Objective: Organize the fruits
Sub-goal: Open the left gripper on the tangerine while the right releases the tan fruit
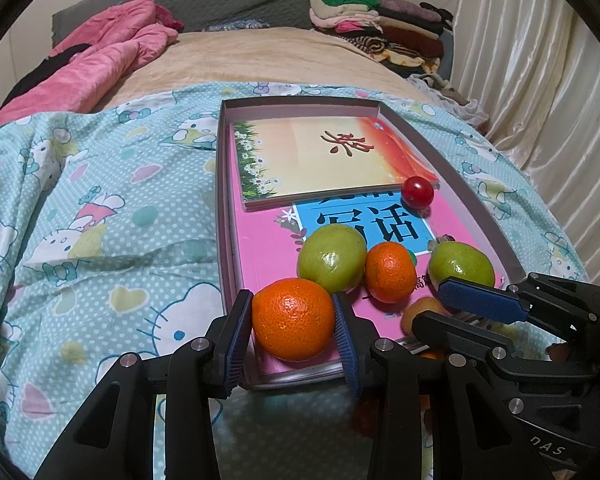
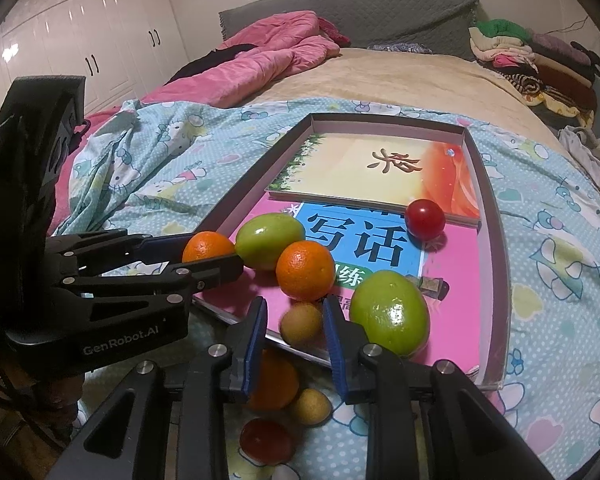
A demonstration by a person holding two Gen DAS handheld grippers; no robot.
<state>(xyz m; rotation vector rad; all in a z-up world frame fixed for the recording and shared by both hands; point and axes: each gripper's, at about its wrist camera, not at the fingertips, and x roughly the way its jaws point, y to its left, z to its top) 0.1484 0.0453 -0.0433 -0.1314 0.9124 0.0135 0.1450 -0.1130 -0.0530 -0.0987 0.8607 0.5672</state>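
Gripped between the blue pads of the left gripper (image 1: 293, 320) was an orange (image 1: 293, 319), the jaws drawn in against its two sides, just above the near edge of the shallow tray (image 1: 225, 216) on the bed. The right gripper (image 2: 295, 322) was nearly closed around a small yellowish fruit (image 2: 302, 323) at that same near edge of the tray; its pads stood right at the fruit's sides, though whether they actually pressed it could not be made out.

Inside the tray lay a pink book (image 1: 268, 248) with a smaller yellow and orange book (image 1: 320, 152) on top, toward the far end. On the pink book sat two green fruits, a left green fruit (image 1: 332, 258) just beyond the held orange and a right green fruit (image 1: 461, 265) near the tray's right wall, with a smaller orange (image 1: 391, 272) between them. A cherry tomato (image 1: 418, 192) rested farther in, against the edge of the upper book.

Outside the tray, just before its near edge on the patterned bedsheet (image 2: 548, 288), lay another orange (image 2: 274, 380), a second yellowish fruit (image 2: 312, 406) and a red tomato (image 2: 266, 440), close together beneath the right gripper.
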